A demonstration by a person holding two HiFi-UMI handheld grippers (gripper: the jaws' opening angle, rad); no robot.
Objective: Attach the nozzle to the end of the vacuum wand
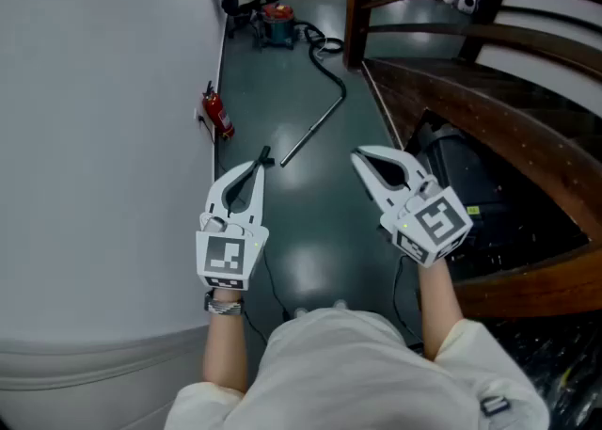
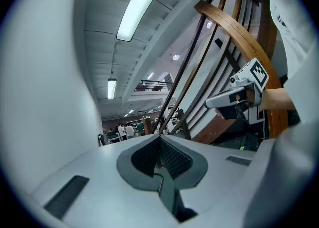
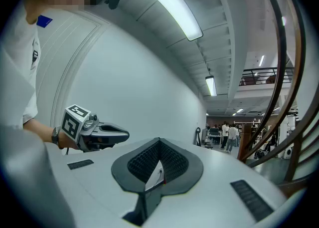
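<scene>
Two grippers are recorded, held level: the left gripper (image 1: pixel 255 168) and the right gripper (image 1: pixel 361 159), both with jaws closed on nothing. One vacuum wand (image 1: pixel 315 125) is seen lying mid-floor (image 1: pixel 324 221). One fire extinguisher (image 1: pixel 218 114) is noted at the floor's left edge.

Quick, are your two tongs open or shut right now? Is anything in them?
Left tongs: closed, holding nothing.
Right tongs: closed, holding nothing.

Left gripper (image 1: pixel 258 165): held level, pointing forward, fingers closed together, nothing between them.
Right gripper (image 1: pixel 361 157): level, fingers closed, empty.
Forearms (image 1: pixel 440 310): both stretched forward, apart.
</scene>
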